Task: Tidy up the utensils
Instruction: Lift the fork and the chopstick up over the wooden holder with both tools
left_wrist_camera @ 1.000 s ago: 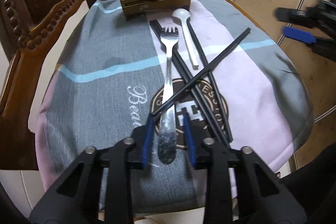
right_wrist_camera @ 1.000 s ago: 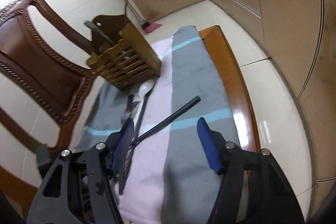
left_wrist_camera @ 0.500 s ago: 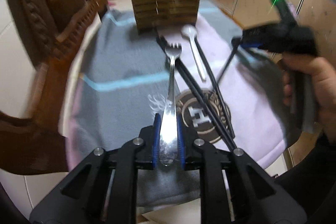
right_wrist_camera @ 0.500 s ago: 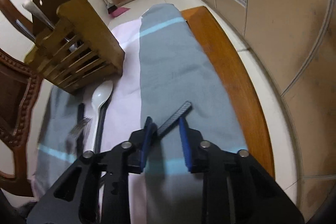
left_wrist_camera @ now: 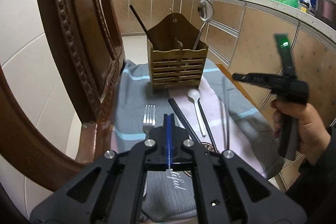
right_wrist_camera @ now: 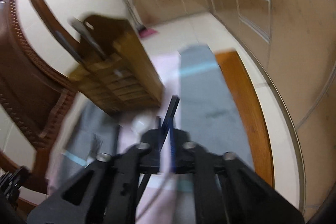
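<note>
My left gripper (left_wrist_camera: 169, 119) is shut on the steel fork (left_wrist_camera: 149, 118); its tines stick out to the left of the jaws, lifted above the cloth. My right gripper (right_wrist_camera: 167, 125) is shut on a black chopstick (right_wrist_camera: 173, 106) whose end points up toward the wooden utensil holder (right_wrist_camera: 121, 77). It shows in the left wrist view (left_wrist_camera: 271, 79) at the right, raised, with the chopstick (left_wrist_camera: 225, 119) hanging blurred under it. The holder (left_wrist_camera: 177, 68) stands at the table's far end with a ladle and a chopstick in it. A white spoon (left_wrist_camera: 196, 106) and black chopsticks (left_wrist_camera: 184, 119) lie on the cloth.
A carved wooden chair back (left_wrist_camera: 79, 56) stands close on the left of the table. The grey and pink cloth (left_wrist_camera: 134, 102) covers the round wooden table (right_wrist_camera: 245, 98). Kitchen cabinets (left_wrist_camera: 262, 39) run behind and to the right.
My left gripper has lifted the fork off the cloth and tilted up. My right gripper has closed on one chopstick and raised it; the right view is blurred by motion.
</note>
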The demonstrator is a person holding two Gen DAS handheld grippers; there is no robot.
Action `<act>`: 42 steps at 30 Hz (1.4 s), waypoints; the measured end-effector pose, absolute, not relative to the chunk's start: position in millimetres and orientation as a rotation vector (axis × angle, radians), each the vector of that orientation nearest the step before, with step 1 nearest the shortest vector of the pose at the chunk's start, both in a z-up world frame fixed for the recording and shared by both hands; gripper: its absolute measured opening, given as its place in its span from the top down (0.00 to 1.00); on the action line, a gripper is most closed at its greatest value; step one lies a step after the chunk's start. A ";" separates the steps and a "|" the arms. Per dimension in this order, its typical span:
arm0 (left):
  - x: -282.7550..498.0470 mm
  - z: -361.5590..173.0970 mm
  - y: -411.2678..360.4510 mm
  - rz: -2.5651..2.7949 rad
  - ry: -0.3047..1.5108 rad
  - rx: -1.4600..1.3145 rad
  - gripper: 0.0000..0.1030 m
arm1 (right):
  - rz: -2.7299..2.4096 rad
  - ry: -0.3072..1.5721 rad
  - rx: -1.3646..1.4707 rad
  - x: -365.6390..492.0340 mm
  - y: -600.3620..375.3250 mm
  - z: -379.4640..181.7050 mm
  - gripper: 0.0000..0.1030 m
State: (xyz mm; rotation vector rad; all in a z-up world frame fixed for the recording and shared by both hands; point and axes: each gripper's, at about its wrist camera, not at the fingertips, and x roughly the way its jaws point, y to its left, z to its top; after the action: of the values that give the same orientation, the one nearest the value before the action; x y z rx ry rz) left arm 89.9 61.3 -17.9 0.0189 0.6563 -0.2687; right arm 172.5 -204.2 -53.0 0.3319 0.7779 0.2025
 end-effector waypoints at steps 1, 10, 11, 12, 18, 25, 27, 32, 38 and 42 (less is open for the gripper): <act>90.7 -19.4 63.0 -0.263 0.660 0.015 1.00 | 0.210 0.763 0.337 169.6 -206.2 -48.2 1.00; 67.7 -58.0 64.8 -0.289 0.824 0.092 0.44 | 0.222 0.821 0.354 171.1 -218.3 -51.8 1.00; 66.9 -68.4 62.8 -0.276 0.856 0.102 0.44 | 0.220 0.853 0.353 173.0 -216.4 -57.5 1.00; 67.2 -78.6 60.7 -0.265 0.887 0.117 0.45 | 0.213 0.871 0.342 174.4 -213.6 -62.9 0.99; 87.1 -98.4 63.5 -0.199 0.871 0.109 0.65 | 0.219 0.928 0.303 181.0 -196.9 -82.2 0.93; 159.6 -86.6 43.2 -0.175 0.859 0.023 0.39 | 0.182 0.937 0.361 189.3 -202.6 -92.1 0.49; 189.7 -89.4 41.1 -0.169 0.908 -0.018 0.42 | 0.182 0.955 0.352 194.0 -205.0 -97.1 0.49; 240.4 -105.6 46.3 -0.136 1.004 -0.055 0.50 | 0.200 0.987 0.315 203.1 -206.4 -106.1 0.49; 261.8 -125.7 37.0 -0.122 1.075 -0.011 0.66 | 0.199 1.015 0.195 220.9 -181.1 -116.6 0.49; 264.7 -123.0 36.1 -0.112 1.080 -0.005 0.78 | 0.174 1.019 0.024 231.7 -156.4 -118.9 0.67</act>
State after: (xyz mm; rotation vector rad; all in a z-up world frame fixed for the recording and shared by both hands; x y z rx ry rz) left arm 264.7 36.1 -123.0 -0.0049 1.0802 -0.1121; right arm 231.7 -156.4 -118.9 0.0245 1.0192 0.1738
